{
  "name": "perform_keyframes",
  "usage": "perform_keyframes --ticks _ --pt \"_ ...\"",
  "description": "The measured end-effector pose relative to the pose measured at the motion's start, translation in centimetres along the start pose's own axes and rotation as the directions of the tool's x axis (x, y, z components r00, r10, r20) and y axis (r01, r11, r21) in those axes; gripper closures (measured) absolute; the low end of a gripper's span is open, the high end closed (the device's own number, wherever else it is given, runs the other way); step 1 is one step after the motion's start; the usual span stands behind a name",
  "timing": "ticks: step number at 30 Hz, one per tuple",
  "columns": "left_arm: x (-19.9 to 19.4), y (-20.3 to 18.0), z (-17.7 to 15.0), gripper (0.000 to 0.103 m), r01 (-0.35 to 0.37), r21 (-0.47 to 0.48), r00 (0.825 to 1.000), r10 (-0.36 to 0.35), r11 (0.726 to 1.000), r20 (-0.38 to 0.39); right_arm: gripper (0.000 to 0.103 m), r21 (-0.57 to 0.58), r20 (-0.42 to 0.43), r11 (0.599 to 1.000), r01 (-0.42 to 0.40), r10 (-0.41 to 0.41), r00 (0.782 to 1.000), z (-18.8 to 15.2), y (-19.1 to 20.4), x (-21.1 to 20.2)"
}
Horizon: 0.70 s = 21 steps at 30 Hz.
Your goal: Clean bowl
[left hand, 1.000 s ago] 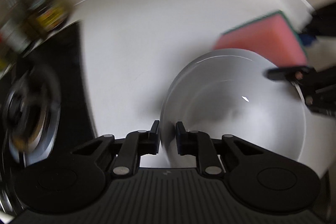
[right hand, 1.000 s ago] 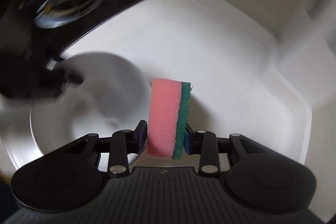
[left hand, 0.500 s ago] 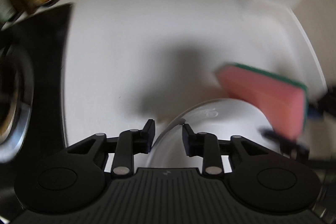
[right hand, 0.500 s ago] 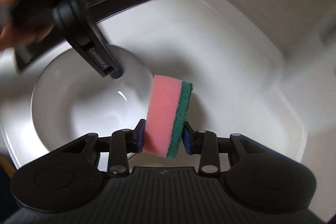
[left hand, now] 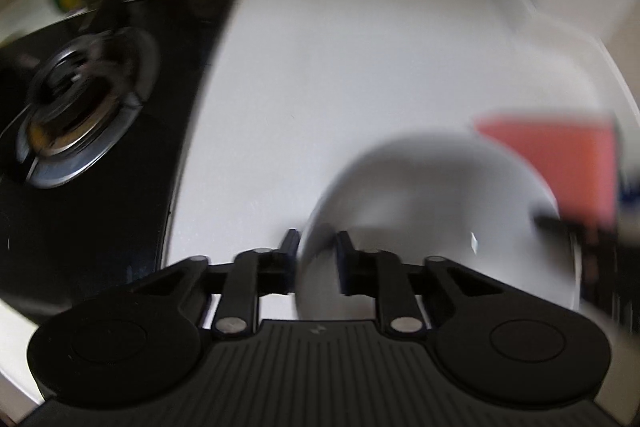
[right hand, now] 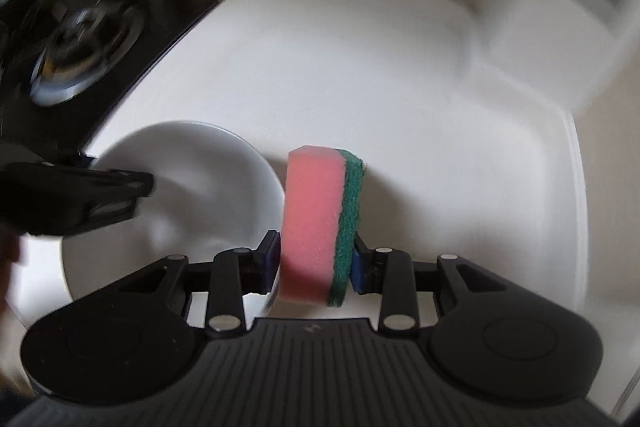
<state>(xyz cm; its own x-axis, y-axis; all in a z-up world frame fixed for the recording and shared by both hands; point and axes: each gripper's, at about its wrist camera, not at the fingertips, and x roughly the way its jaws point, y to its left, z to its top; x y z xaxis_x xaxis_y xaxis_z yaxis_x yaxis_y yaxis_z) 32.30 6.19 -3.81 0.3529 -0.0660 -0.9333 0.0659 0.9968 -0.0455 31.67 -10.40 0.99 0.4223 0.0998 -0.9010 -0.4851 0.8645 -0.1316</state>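
Over counter [right hand: 400, 87]: left gripper [left hand: 317, 259] apparently still pinching bowl [right hand: 208, 187] rim; right gripper [right hand: 316, 267] still clamps sponge [right hand: 316, 227], now beside bowl.

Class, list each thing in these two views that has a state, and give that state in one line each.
Bowl: held by its rim, empty, upright.
Sponge: clamped upright, beside the bowl, pink side towards it.
Left tool: shut on the bowl's rim.
Right tool: shut on the sponge.
Stove burner: no pot on it.

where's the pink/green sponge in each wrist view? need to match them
Left wrist: pink and green rectangular sponge at right edge, blurred, beyond the white ceramic bowl.
Right wrist: centre, upright, clamped in the right gripper, just right of the bowl.
Shared landmark: black gas hob, upper left in both.
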Motion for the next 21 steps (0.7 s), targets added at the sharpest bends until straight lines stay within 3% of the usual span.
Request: perform_keyframes --ticks 3,7,10,12,13,15,18,21 --pt "-0.6 0.4 1.2 0.093 0.046 0.141 0.999 -0.044 0.989 -0.015 0.073 -0.224 0.018 0.974 -0.046 0.052 0.998 0.8 0.1 0.4" --pt "-1.2 0.0 4.3 0.092 0.104 0.341 0.995 -0.098 0.934 -0.034 0.073 -0.464 0.019 0.881 -0.096 0.118 0.993 1.1 0.5 0.3" --pt "0.0 -1.1 6.3 0.088 0.154 0.437 0.987 -0.121 0.886 -0.101 0.073 -0.573 0.021 0.812 -0.113 0.153 0.988 1.4 0.7 0.1" --pt "0.6 -1.6 6.5 0.082 0.155 0.446 0.987 -0.12 0.882 -0.106 0.073 -0.598 0.008 0.79 -0.138 0.178 0.984 1.5 0.3 0.1" --pt "0.5 -1.7 6.3 0.081 0.138 0.426 0.99 -0.113 0.894 -0.085 0.072 -0.596 0.007 0.79 -0.142 0.181 0.983 1.6 0.3 0.2" --pt "0.5 -1.8 5.9 0.075 0.106 0.383 0.994 -0.097 0.918 -0.042 0.072 -0.53 0.007 0.835 -0.149 0.18 0.984 1.5 -0.2 0.1" --pt "0.4 -2.0 5.3 0.067 0.059 0.315 0.997 -0.069 0.947 0.021 0.073 -0.356 0.018 0.928 -0.111 0.125 0.992 1.0 0.0 0.0" --pt "0.3 -2.3 4.7 0.064 0.016 0.243 0.996 -0.037 0.97 0.081 0.073 -0.152 0.022 0.988 -0.021 0.025 0.999 -0.3 0.7 -0.5"
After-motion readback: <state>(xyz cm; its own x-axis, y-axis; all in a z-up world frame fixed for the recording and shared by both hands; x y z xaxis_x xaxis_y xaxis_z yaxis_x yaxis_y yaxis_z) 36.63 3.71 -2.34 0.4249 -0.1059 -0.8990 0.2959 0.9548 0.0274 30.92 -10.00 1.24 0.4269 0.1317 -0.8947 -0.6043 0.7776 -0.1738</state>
